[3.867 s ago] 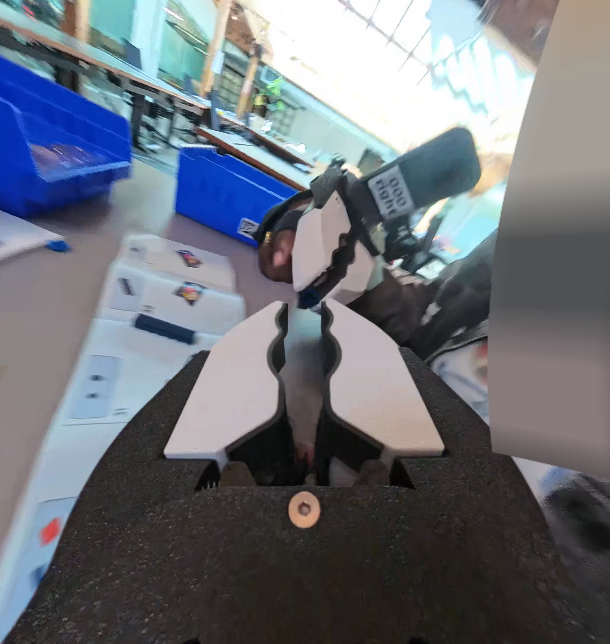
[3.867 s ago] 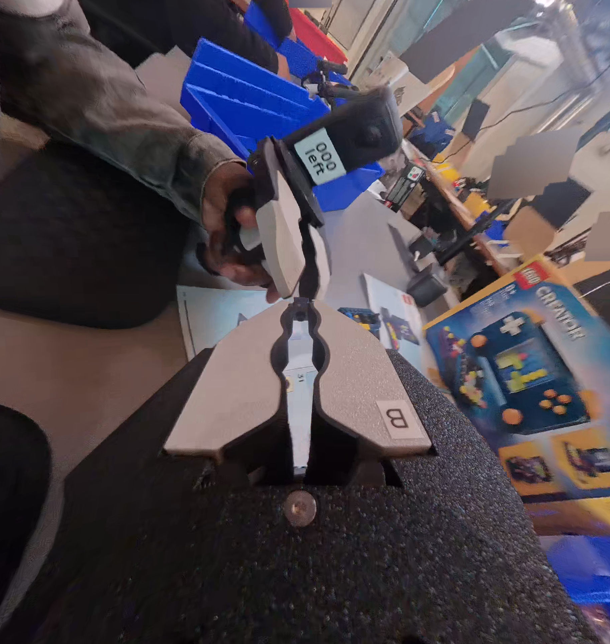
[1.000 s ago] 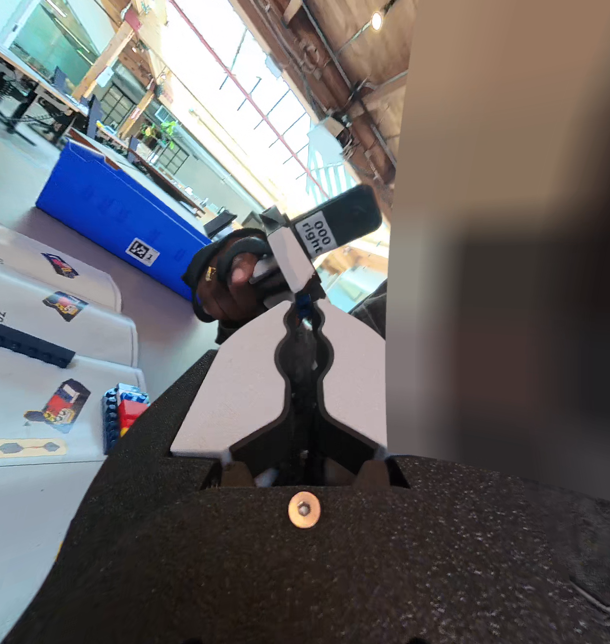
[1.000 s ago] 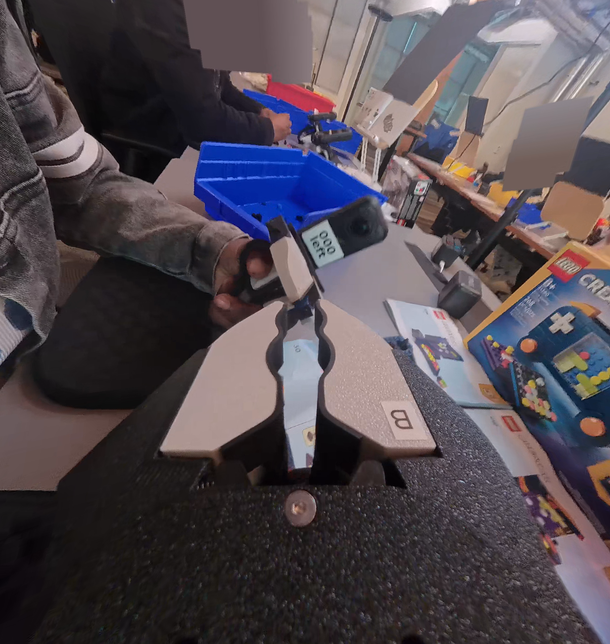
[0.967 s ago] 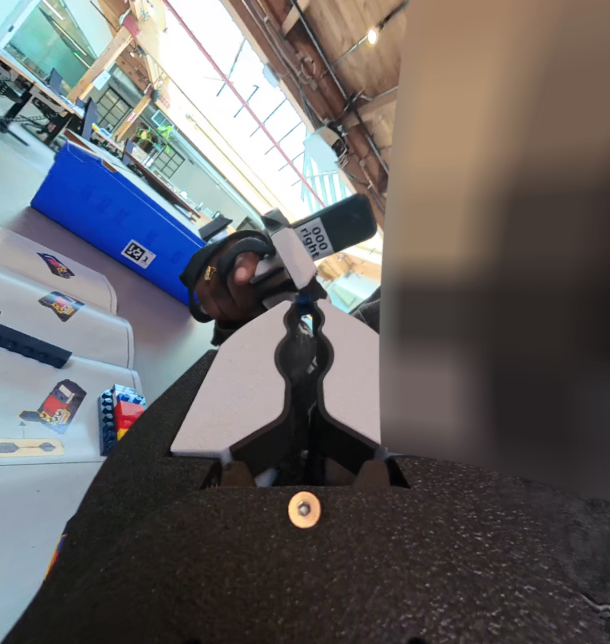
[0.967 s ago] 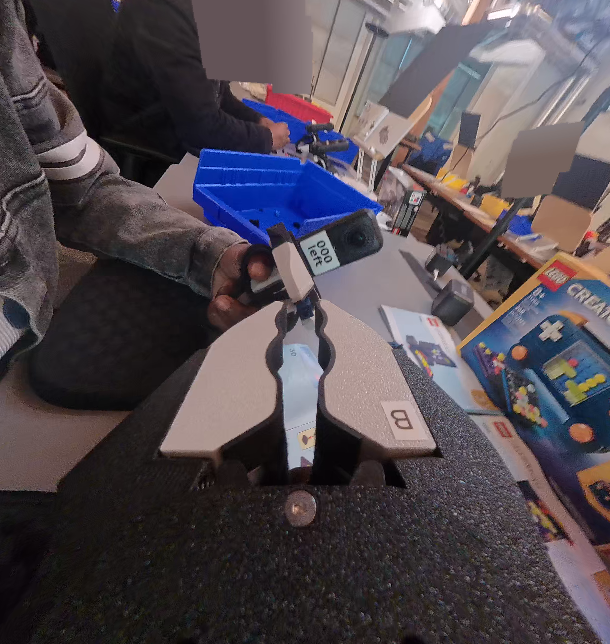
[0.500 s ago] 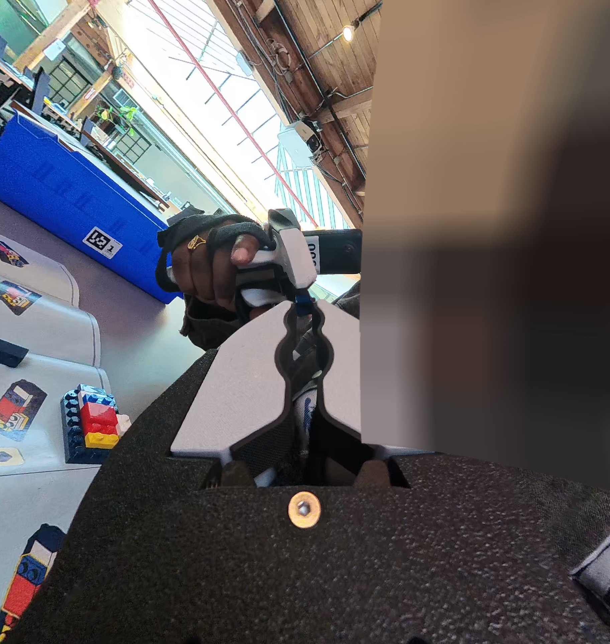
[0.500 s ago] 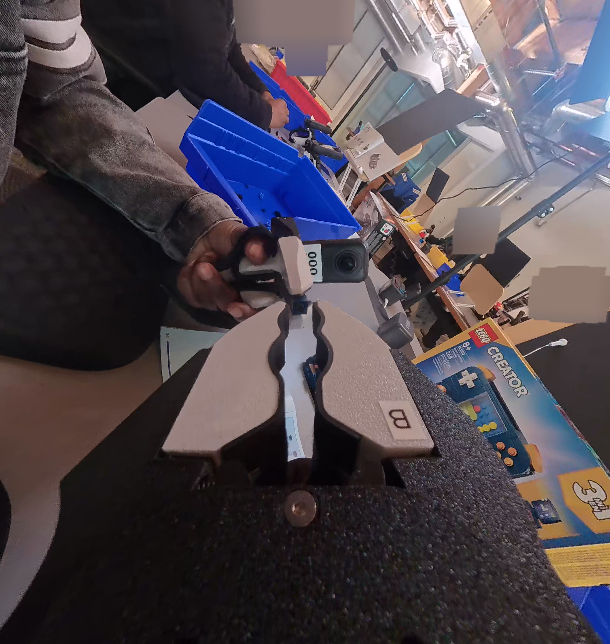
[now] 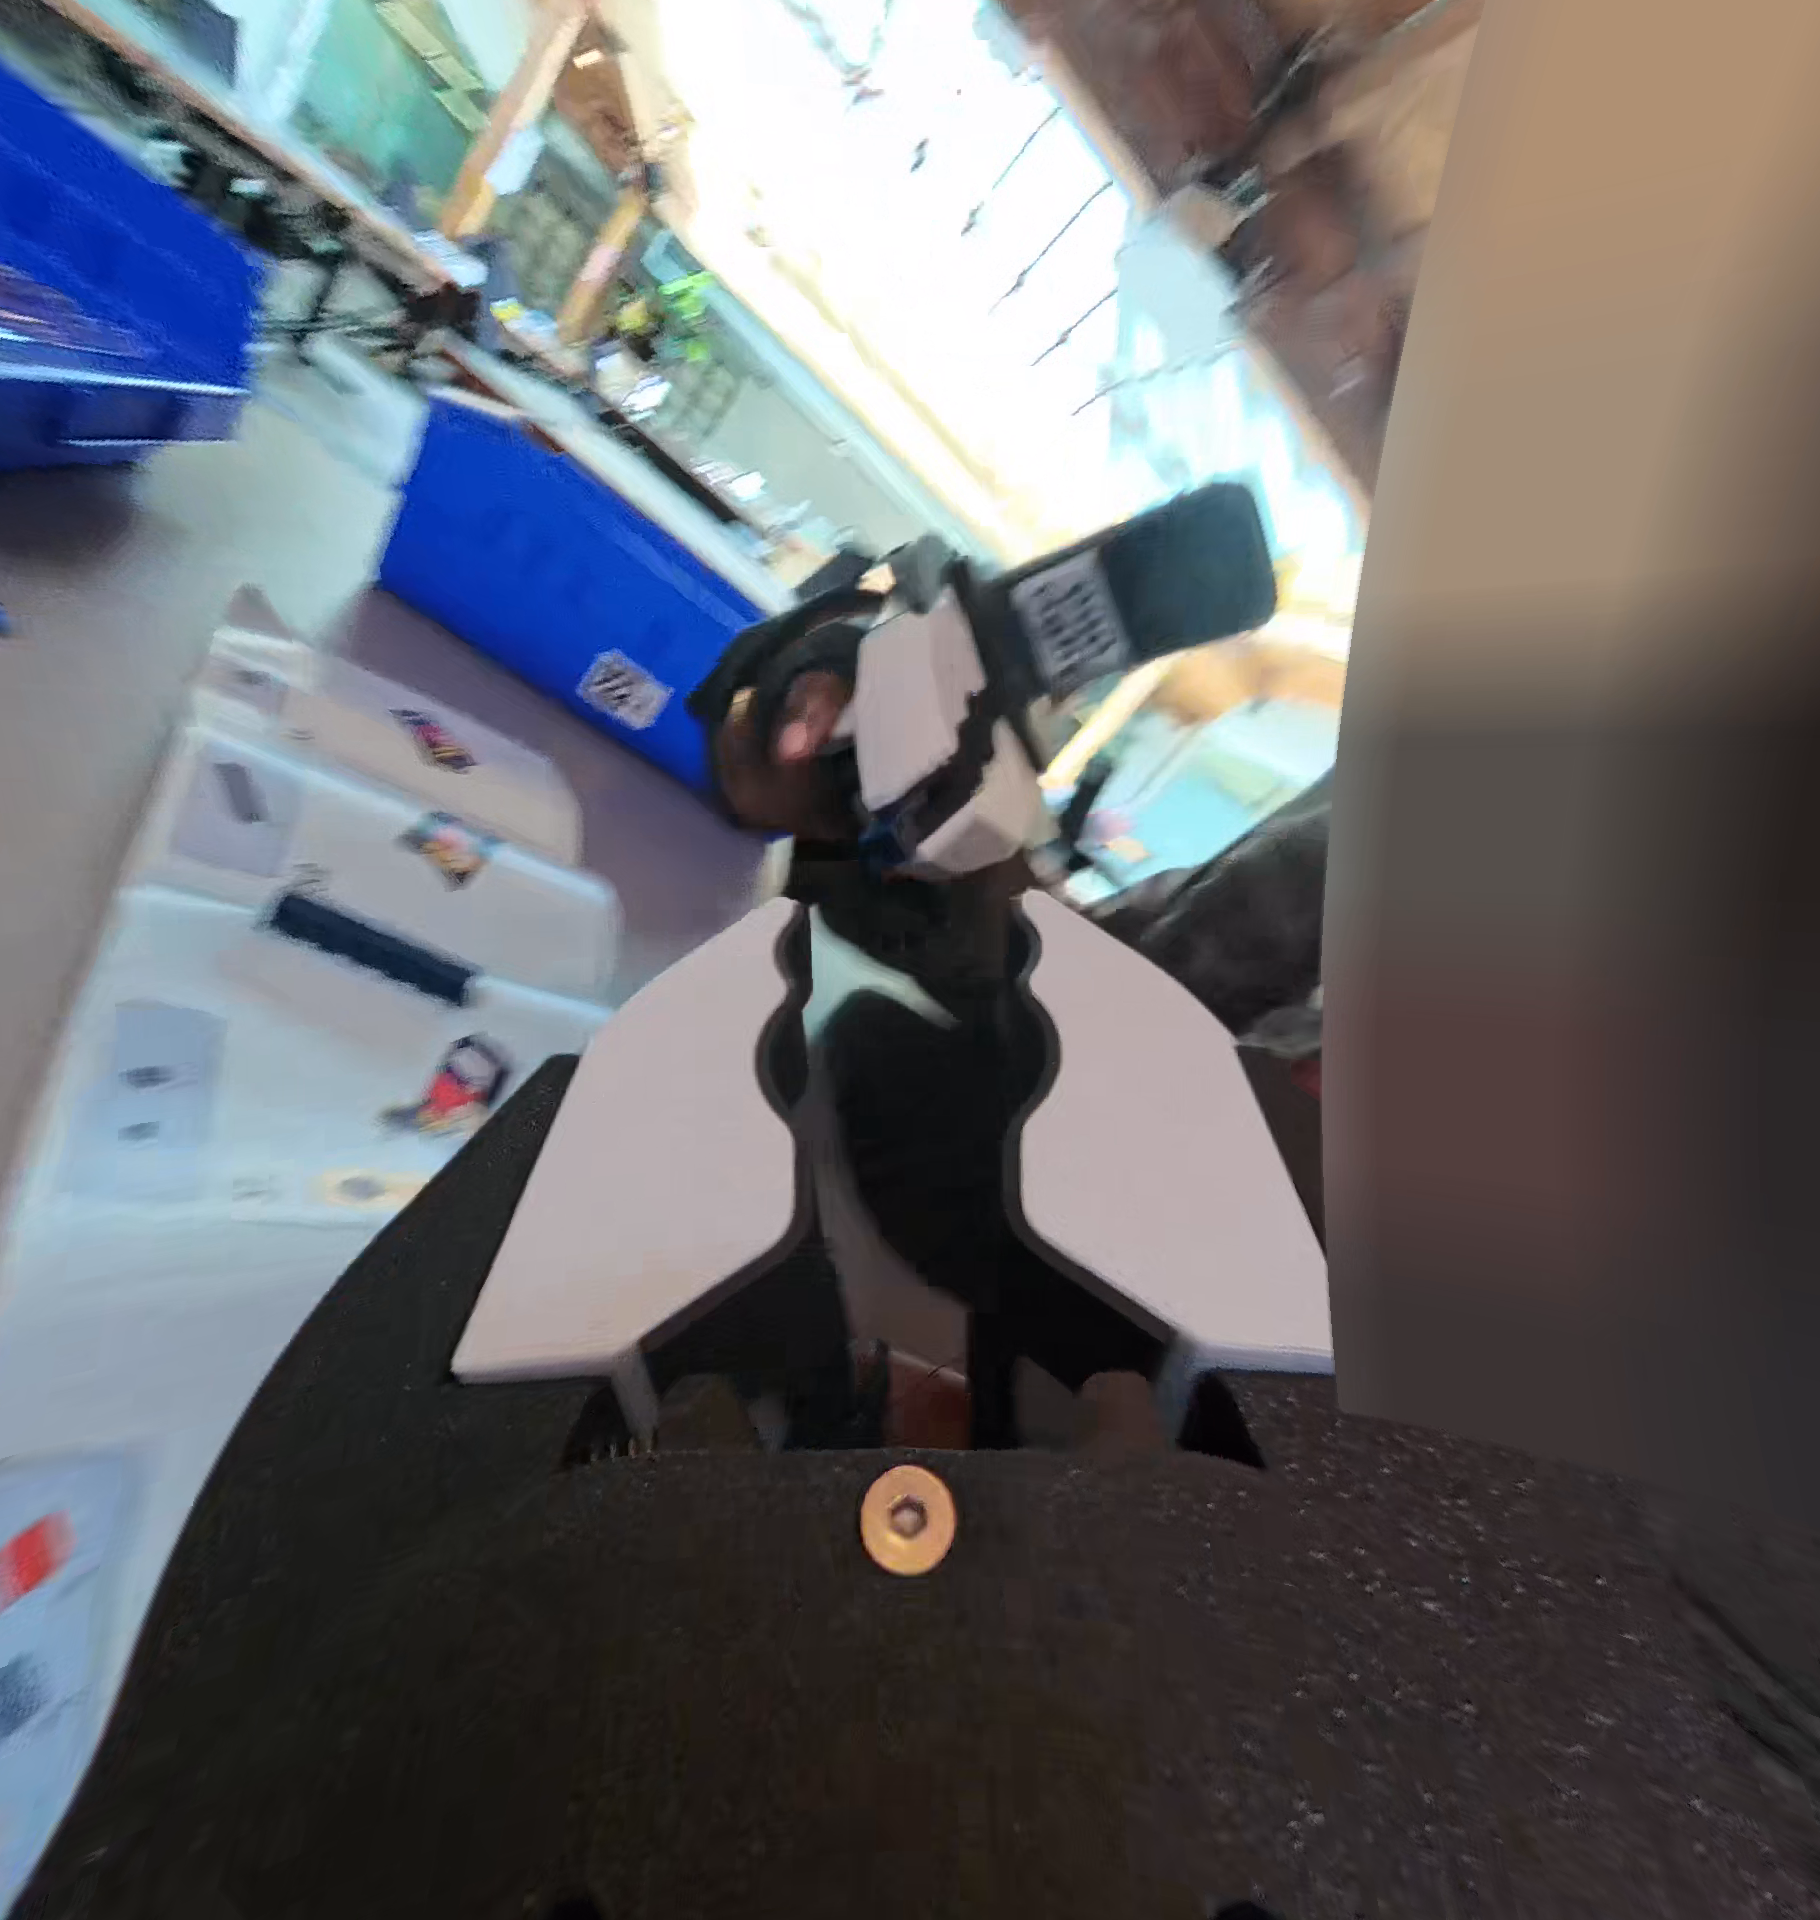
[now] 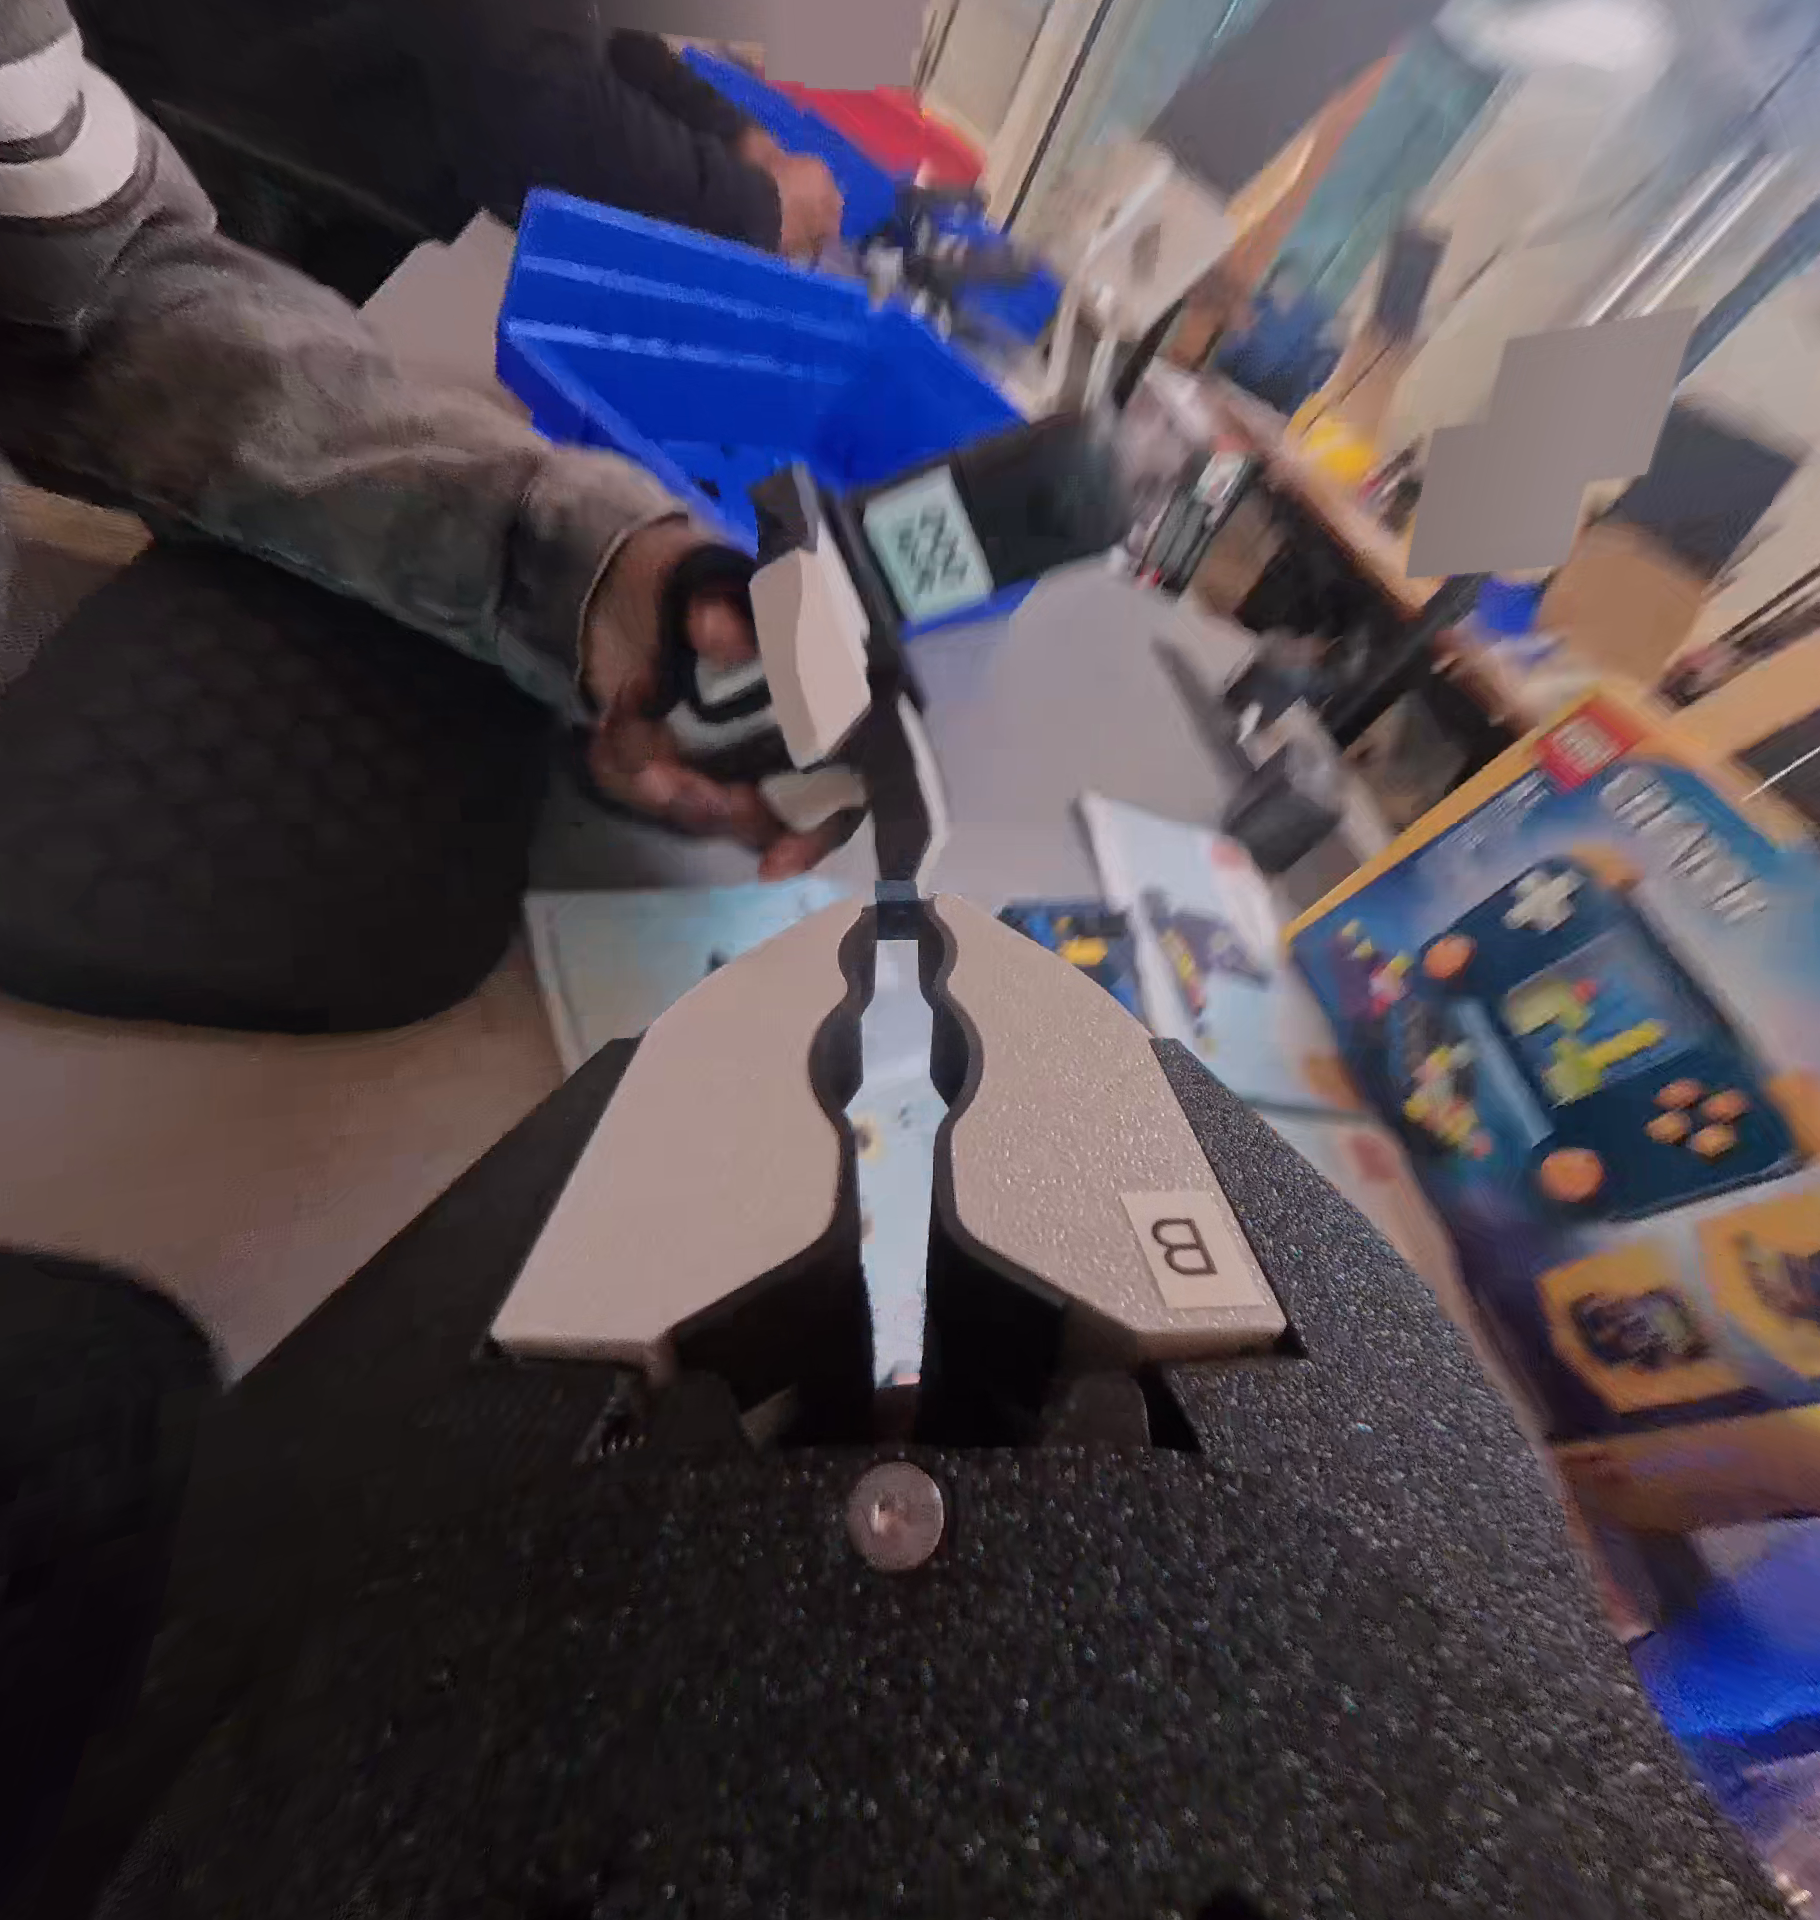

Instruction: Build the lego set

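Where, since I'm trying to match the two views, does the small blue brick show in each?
Left wrist view: small blue brick just above centre, at the tips of the far right gripper.
Right wrist view: brick at centre, between that gripper's own fingertips.
Shared landmark: the open instruction booklet on the table.

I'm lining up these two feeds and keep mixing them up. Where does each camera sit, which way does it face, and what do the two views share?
Left wrist view: sits on the left hand-held gripper, open and holding nothing, looking along its pale fingers at the right hand-held gripper, its hand and a blue plastic bin.
Right wrist view: sits on the right gripper, shut on a small dark blue brick, facing the left gripper, a grey sleeve and a colourful toy box.
Shared: the cameras face each other; each shows the other gripper, white instruction pages and the grey tabletop.
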### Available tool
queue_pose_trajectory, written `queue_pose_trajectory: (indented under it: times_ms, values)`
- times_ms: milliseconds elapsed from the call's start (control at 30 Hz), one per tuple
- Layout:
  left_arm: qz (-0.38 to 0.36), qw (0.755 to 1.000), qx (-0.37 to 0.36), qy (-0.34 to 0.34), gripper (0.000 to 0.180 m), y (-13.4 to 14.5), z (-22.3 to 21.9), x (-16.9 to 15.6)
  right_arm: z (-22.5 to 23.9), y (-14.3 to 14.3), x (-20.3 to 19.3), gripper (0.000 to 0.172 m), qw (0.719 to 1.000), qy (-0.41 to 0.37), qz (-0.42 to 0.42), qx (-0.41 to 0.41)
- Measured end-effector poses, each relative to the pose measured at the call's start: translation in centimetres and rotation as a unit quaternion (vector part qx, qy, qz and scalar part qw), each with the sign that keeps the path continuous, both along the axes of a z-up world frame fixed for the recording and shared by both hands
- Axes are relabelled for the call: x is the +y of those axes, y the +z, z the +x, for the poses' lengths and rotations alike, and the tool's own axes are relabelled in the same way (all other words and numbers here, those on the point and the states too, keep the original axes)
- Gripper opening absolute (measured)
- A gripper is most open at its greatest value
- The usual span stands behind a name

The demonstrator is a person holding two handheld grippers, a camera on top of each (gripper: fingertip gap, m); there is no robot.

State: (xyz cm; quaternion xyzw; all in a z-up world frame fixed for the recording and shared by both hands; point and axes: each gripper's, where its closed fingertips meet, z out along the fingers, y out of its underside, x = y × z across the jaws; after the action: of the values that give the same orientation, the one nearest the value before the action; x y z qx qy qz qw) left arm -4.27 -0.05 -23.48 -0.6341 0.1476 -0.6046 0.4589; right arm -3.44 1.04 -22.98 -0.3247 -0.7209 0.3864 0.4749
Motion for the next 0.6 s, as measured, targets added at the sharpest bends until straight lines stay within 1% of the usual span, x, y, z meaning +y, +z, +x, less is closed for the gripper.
queue_pose_trajectory:
  times_ms: [33, 67, 133, 233, 333, 400, 433, 500, 600]
  values:
    - [0.008, 0.998, 0.062, 0.028, 0.034, -1.2, -0.5, 0.5, 0.4, -0.8, 0.4, 0.008, 0.999, 0.006, -0.015, -0.036]
    - [0.021, 0.99, 0.127, 0.052, 0.026, -2.5, -0.9, 0.9, 0.8, -1.6, 0.7, 0.008, 0.997, 0.01, -0.029, -0.077]
    - [0.061, 0.967, 0.236, 0.068, 0.011, -4.4, -1.1, 1.1, 1.6, -3.7, 1.4, 0.007, 0.982, 0.011, -0.059, -0.181]
    - [0.121, 0.925, 0.358, 0.032, 0.007, -6.9, 0.6, 0.2, 2.0, -6.0, 1.9, 0.008, 0.957, 0.017, -0.084, -0.278]
    - [0.169, 0.869, 0.465, 0.02, 0.007, -9.4, 1.7, 0.0, 2.0, -8.2, 1.7, 0.008, 0.932, 0.026, -0.077, -0.354]
    - [0.176, 0.837, 0.518, 0.03, 0.008, -10.7, 1.5, 0.5, 2.2, -9.3, 1.6, 0.007, 0.919, 0.035, -0.071, -0.385]
    - [0.177, 0.827, 0.533, 0.023, 0.007, -11.2, 1.5, 0.4, 2.2, -9.7, 1.6, 0.007, 0.916, 0.038, -0.074, -0.393]
    - [0.175, 0.819, 0.546, 0.018, 0.007, -11.7, 1.5, 0.4, 2.3, -10.1, 1.3, 0.007, 0.913, 0.046, -0.086, -0.396]
    - [0.166, 0.815, 0.553, 0.056, 0.007, -11.5, 0.8, 1.4, 2.2, -10.2, 1.5, 0.007, 0.914, 0.039, -0.092, -0.392]
